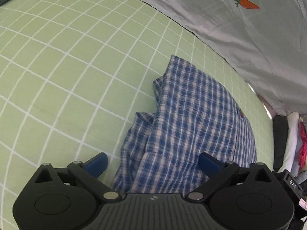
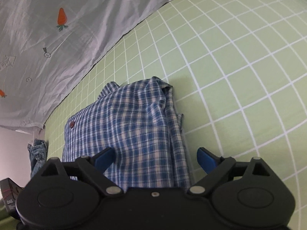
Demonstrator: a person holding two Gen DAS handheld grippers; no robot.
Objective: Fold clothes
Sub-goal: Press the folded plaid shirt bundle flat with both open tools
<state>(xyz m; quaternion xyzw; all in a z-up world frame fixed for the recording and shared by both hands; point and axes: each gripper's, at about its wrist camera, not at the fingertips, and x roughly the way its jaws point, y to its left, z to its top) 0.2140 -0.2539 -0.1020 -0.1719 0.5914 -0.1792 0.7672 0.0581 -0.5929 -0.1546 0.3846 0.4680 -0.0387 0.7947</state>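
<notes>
A blue plaid shirt (image 1: 193,118) lies partly folded on the green grid-pattern bed sheet (image 1: 67,67), beside a pale quilt (image 1: 239,28) (printed with small orange carrots). The left gripper (image 1: 153,163) and the right gripper (image 2: 155,158) each hang over the shirt's near edge, fingers spread wide, gripping nothing.

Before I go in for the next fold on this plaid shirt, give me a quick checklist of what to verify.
1. Left gripper open: ok.
2. Right gripper open: ok.
3. Plaid shirt partly folded on the green checked sheet: ok.
4. Shirt lying flat: not ok, bunched along one edge.
5. Grey carrot-print cover clear of the shirt: ok.
6. Near hem position: cannot tell, hidden under both grippers.
</notes>
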